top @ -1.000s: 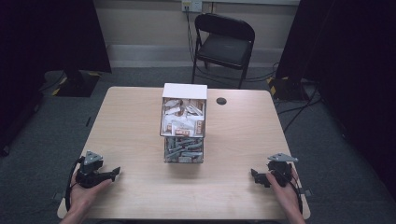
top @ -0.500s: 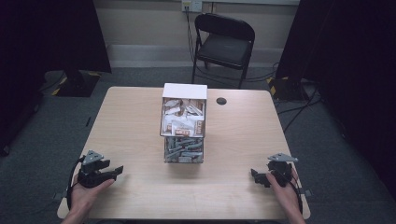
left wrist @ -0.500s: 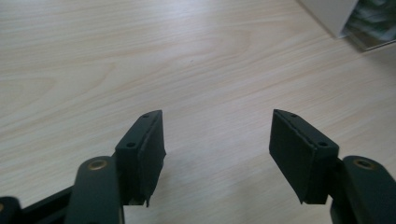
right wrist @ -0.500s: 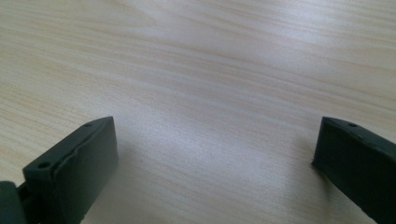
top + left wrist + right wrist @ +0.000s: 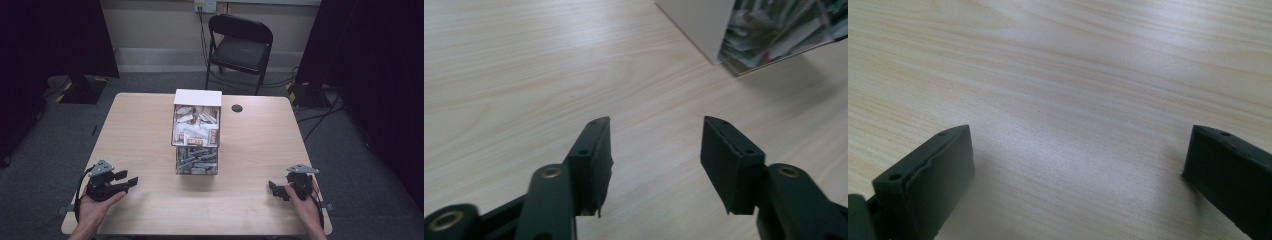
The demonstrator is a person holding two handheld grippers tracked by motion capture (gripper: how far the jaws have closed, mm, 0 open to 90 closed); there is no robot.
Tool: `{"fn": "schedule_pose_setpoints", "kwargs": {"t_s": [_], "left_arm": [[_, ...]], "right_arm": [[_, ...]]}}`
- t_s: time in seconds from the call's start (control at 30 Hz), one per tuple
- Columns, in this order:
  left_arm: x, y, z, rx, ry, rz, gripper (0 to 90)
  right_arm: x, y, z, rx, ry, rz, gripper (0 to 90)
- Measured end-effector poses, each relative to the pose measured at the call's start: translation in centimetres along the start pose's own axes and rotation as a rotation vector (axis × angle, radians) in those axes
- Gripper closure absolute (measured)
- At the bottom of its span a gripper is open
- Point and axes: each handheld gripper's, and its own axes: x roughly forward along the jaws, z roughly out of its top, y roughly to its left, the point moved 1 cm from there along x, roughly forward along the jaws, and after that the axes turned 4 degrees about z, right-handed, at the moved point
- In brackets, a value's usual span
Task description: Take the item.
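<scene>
A clear box [image 5: 196,132] with a white top stands in the middle of the wooden table [image 5: 145,125]; it holds white-and-brown packets above and grey packets below. Its lower corner [image 5: 769,35] appears at the upper right of the left gripper view. My left gripper [image 5: 129,183] rests low at the table's front left, open, with nothing between its fingers [image 5: 594,160]. My right gripper [image 5: 272,189] sits at the front right, jaws wide apart over bare wood, with one finger [image 5: 928,180] at the left of its own view.
A small dark round hole [image 5: 237,108] lies in the table right of the box. A black folding chair [image 5: 240,47] stands behind the table's far edge. Cables run on the grey floor at the right.
My left gripper has shifted slightly right and forward along the front edge. The right gripper has stayed where it was.
</scene>
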Motion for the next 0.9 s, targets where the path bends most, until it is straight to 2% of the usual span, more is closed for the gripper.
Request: {"fn": "schedule_pose_setpoints", "kwargs": {"t_s": [0.2, 0.3, 0.43, 0.47, 0.73, 0.8, 0.87, 0.9], "left_arm": [[-0.4, -0.9, 0.7, 0.038, -0.019, -0.039, 47.6], [-0.5, -1.2, 0.9, 0.036, -0.016, -0.052, 47.5], [-0.7, -1.8, 1.3, 0.06, -0.039, -0.09, 48.5], [-0.8, -2.0, 1.5, 0.064, -0.041, -0.086, 48.9], [-0.5, -3.2, 2.3, 0.091, -0.059, -0.134, 49.4], [-0.4, -3.5, 2.4, 0.113, -0.055, -0.142, 49.9], [-0.2, -4.0, 2.8, 0.113, -0.06, -0.176, 52.3], [-0.2, -4.0, 2.8, 0.113, -0.06, -0.176, 53.2]], "right_arm": [[0.0, 0.0, 0.0, 0.0, 0.0, 0.0, 0.0], [0.0, 0.0, 0.0, 0.0, 0.0, 0.0, 0.0], [0.0, 0.0, 0.0, -0.001, 0.001, 0.001, 0.0], [0.0, 0.0, 0.0, -0.003, 0.0, 0.002, 0.0], [0.0, 0.0, 0.0, -0.004, 0.0, 0.002, 0.0], [0.0, 0.0, 0.0, -0.002, 0.0, 0.003, 0.0], [0.0, 0.0, 0.0, -0.003, 0.0, 0.003, 0.0], [0.0, 0.0, 0.0, -0.003, 0.0, 0.003, 0.0]]}}
